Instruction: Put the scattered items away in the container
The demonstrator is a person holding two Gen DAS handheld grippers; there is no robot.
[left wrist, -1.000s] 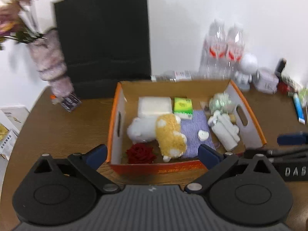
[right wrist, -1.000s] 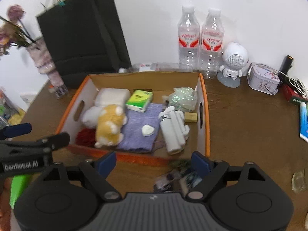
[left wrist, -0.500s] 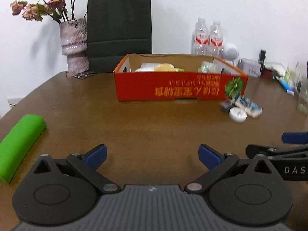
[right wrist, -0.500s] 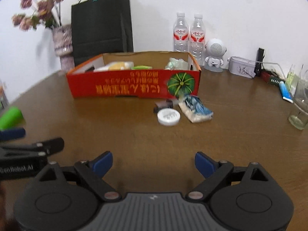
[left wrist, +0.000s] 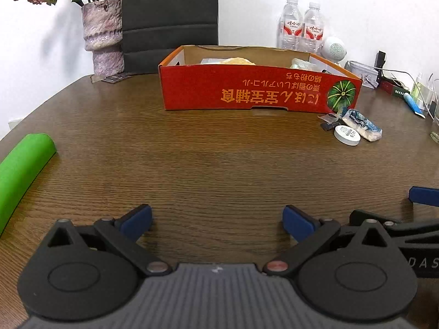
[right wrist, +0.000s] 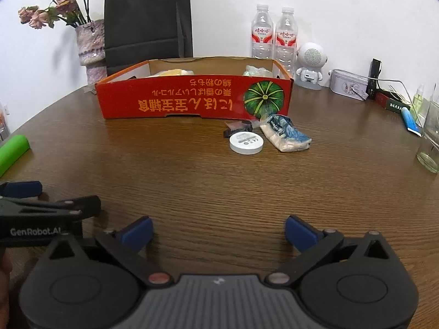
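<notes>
An open red cardboard box (left wrist: 258, 93) (right wrist: 192, 98) stands far back on the brown table, with a yellow plush and other items inside. Before its right corner lie a white round disc (left wrist: 347, 135) (right wrist: 246, 142), a blue-and-white packet (left wrist: 362, 128) (right wrist: 285, 133) and a small black item (left wrist: 328, 126) (right wrist: 237, 129). A green roll (left wrist: 22, 170) (right wrist: 12, 149) lies at the left edge. My left gripper (left wrist: 216, 219) and right gripper (right wrist: 218, 231) are both open and empty, low over the near table, side by side.
A vase of dried roses (right wrist: 90, 46), a black paper bag (right wrist: 148, 24), two water bottles (right wrist: 274, 37), a white robot speaker (right wrist: 310, 65), a tin (right wrist: 348, 85), cables and a glass (right wrist: 430, 142) stand along the back and right.
Both grippers have pulled back from above the box and dropped low near the table's front. The box now sits far ahead. Both stayed open.
</notes>
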